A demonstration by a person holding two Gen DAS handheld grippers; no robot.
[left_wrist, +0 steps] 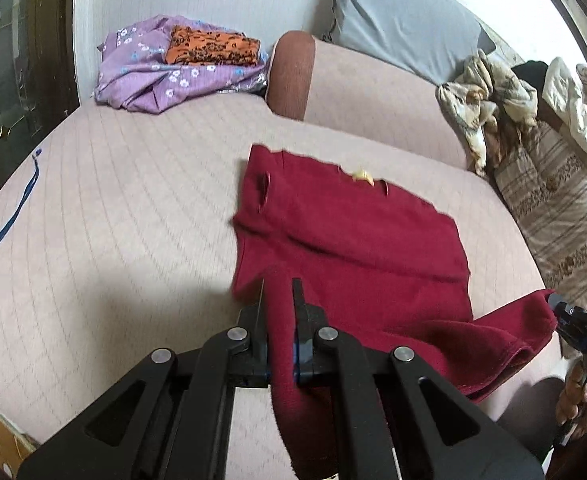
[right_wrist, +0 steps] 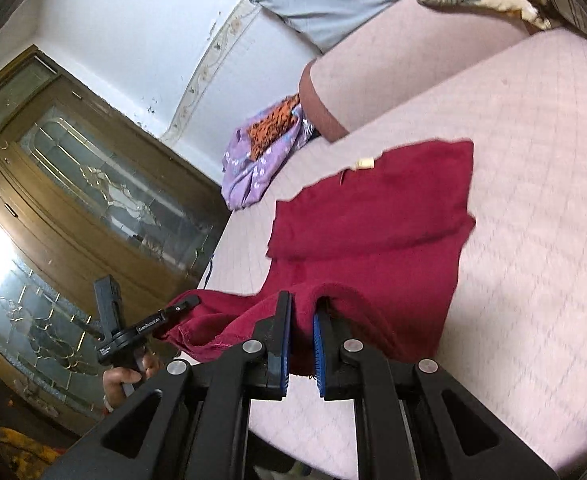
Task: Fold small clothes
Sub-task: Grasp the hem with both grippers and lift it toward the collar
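Observation:
A dark red garment (left_wrist: pixel 349 232) lies on the pale quilted mattress (left_wrist: pixel 113 220), its near edge lifted. My left gripper (left_wrist: pixel 279 284) is shut on the garment's near left corner. My right gripper (right_wrist: pixel 302 300) is shut on its near right corner; the garment (right_wrist: pixel 373 216) spreads away from it, a small yellow tag (right_wrist: pixel 364 164) at the far edge. The right gripper shows at the right edge of the left wrist view (left_wrist: pixel 553 302), and the left one at the left of the right wrist view (right_wrist: pixel 191 302), each pinching the red cloth.
A folded orange patterned cloth (left_wrist: pixel 213 48) sits on a purple floral garment (left_wrist: pixel 161 76) at the far left. A brown bolster (left_wrist: pixel 291 76), a grey pillow (left_wrist: pixel 405 16) and crumpled bedding (left_wrist: pixel 493 100) lie at the back and right. A wooden glass-door cabinet (right_wrist: pixel 73 200) stands beside the bed.

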